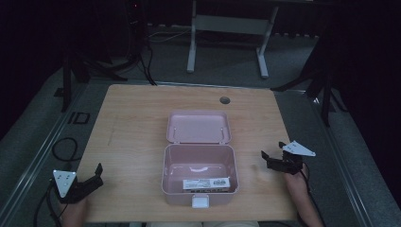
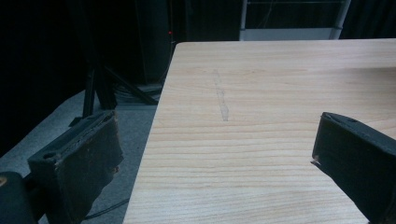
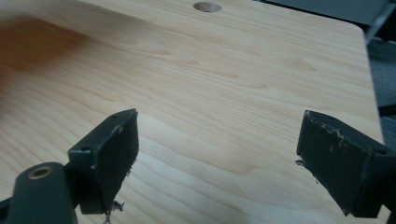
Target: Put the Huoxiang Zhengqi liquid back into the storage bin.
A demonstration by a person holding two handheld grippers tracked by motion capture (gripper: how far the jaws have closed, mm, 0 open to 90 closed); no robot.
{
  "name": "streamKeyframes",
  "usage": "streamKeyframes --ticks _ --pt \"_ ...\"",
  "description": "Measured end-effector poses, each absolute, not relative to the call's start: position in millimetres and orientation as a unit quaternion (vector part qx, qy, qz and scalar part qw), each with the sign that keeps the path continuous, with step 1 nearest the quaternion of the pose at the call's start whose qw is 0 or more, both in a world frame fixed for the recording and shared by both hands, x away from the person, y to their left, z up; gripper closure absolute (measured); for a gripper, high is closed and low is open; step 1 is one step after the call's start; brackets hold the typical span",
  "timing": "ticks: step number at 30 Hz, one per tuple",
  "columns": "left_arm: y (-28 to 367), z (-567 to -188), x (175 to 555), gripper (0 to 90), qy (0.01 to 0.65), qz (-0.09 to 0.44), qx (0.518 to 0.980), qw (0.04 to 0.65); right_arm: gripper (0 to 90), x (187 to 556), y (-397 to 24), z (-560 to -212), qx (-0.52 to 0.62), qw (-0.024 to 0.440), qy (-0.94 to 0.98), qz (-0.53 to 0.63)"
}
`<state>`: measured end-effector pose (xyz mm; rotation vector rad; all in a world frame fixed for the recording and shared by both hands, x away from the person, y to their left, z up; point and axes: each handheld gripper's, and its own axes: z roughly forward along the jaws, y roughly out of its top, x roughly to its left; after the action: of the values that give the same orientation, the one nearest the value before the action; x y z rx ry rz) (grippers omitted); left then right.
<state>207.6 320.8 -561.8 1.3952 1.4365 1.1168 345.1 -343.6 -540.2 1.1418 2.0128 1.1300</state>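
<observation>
**Open pink box at bench centre; both grippers idle at its flanks**

A pale pink, rounded-rectangular plastic box (image 1: 198,174) is found at the middle of the light wood-grain bench (image 1: 132,118), towards the person's edge. Its hinged lid (image 1: 198,126) is thrown fully back and lies flat on the bench just beyond the box body, inner face up. Inside the box, against the near wall, a flat dark item with a white printed label (image 1: 206,183) is seen; its nature cannot be made out. A white latch tab (image 1: 200,202) projects from the near wall of the box.

The left gripper (image 1: 92,177) is held well to the left of the box, at the bench's near corner; the right gripper (image 1: 273,158) is held to the right of the box, near it but apart. The fingers of each are spread wide, with nothing between them, and bare bench is seen between them in both gripper views. This placement is judged a ready stance, leaving the box mouth unobstructed for access from either side.

The finger pads (image 3: 116,154) are matt black with frayed, worn edges. The bench surface is smooth, bearing a faint scuff line (image 2: 220,95) left of the box and a round cable hole (image 1: 224,100) beyond the lid.
</observation>
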Motion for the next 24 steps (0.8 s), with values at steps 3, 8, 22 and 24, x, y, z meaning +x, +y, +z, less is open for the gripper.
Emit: streamKeyframes --ticks 3,8,22,24 --pt "321 -562 208 1.7 0.571 0.444 0.554 0.412 12.7 344 -348 -544 0.439 0.28 0.741 0.425" --pt "321 -562 208 1.6 0.571 0.444 0.555 0.412 12.6 342 -354 -547 0.462 0.293 0.724 0.419" --pt "321 -562 207 1.6 0.57 0.444 0.555 0.412 12.7 340 -370 -548 0.547 0.339 0.668 0.373" --pt "321 -562 207 1.6 0.571 0.443 0.555 0.412 12.7 340 -370 -549 0.55 0.343 0.669 0.364"
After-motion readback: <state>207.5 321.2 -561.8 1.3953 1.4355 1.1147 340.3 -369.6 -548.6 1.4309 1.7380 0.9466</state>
